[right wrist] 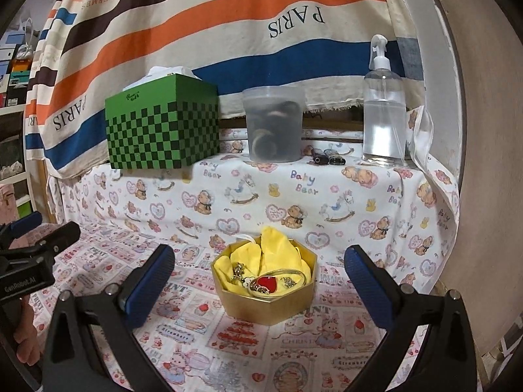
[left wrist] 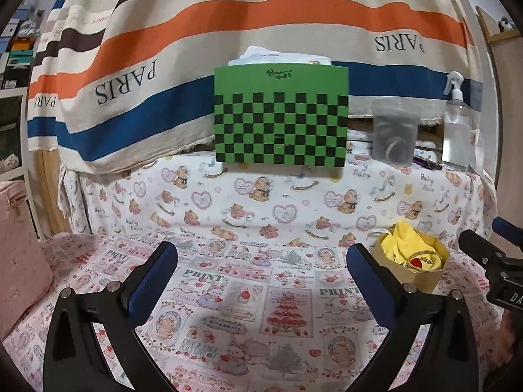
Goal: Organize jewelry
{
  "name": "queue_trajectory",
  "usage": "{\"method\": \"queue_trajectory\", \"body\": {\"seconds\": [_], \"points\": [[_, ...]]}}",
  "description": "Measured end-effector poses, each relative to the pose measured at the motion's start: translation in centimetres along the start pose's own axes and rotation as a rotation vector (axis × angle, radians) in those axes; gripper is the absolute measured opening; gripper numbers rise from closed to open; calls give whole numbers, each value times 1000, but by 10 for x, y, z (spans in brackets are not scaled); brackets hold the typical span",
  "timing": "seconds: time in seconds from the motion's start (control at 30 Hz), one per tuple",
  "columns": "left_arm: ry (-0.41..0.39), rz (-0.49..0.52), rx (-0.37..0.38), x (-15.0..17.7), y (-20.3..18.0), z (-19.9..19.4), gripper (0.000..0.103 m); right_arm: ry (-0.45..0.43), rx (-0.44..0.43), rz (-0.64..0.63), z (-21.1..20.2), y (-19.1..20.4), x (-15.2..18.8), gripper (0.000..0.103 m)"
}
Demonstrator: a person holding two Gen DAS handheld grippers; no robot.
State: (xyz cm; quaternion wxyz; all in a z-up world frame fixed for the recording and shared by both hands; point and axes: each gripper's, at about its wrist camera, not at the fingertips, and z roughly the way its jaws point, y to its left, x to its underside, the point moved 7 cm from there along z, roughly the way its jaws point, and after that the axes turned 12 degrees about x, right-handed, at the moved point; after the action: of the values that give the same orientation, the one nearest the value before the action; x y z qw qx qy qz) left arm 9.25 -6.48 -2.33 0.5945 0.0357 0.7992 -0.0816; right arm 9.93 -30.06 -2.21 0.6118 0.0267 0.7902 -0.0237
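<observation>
Gold hexagonal box holds jewelry on yellow cloth.

The frosted plastic tub blurs the dark rings inside it. Behind the hexagonal gold cardboard box, its yellow cloth lining hides the floor, and the small charms there are too tiny to identify.

Your left gripper hangs level with its jaws spread wide and nothing between them. Your right gripper sits the same way, jaws wide apart and empty. The two are side by side, each showing at the edge of the other's view. Part of your hand shows behind the left gripper's body.
</observation>
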Motion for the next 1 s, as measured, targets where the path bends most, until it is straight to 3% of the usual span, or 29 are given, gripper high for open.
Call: {"method": "queue_trajectory", "body": {"seconds": [1.0], "points": [[11,8,3,1,-2,0,103,7,4,2,1,-1,1,103]]}}
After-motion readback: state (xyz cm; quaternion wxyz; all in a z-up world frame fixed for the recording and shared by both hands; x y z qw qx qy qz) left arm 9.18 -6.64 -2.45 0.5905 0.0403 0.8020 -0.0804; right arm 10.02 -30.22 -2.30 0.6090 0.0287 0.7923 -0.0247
